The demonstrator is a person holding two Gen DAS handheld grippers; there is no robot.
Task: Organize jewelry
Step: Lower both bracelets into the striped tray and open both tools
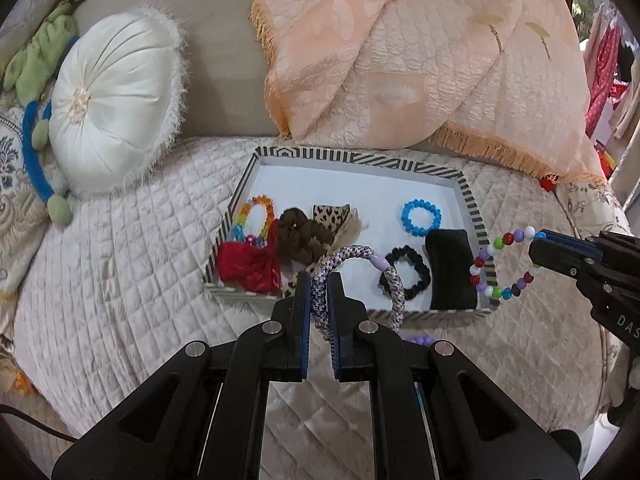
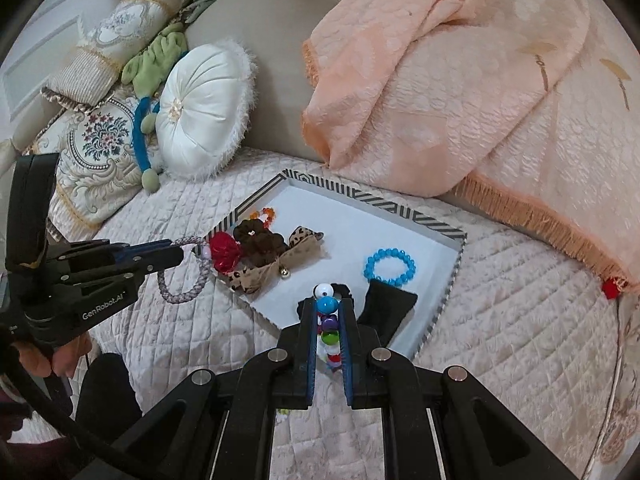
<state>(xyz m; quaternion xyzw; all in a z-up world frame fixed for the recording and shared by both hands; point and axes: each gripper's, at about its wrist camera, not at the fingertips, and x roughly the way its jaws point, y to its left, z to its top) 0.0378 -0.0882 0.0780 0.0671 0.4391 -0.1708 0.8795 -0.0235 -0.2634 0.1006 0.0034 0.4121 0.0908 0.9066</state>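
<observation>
The left gripper [image 1: 319,286] is clamped on a braided rope bracelet [image 1: 362,264], its loop hanging free just ahead of the fingertips. The right gripper [image 2: 331,310] pinches a multicoloured bead bracelet [image 2: 329,330] edge-on. Both hang over the striped tray [image 1: 468,204] just below and ahead, probably for dropping in beside the blue bead bracelet [image 1: 421,217].

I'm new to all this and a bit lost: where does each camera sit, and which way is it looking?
Left wrist: on the left claw, looking down along its fingers at the striped tray; it pinches a braided band.
Right wrist: on the right claw, facing the same tray; it pinches a beaded bracelet; a hand shows.
Both share the tray, blue bracelet and white cushion.
</observation>
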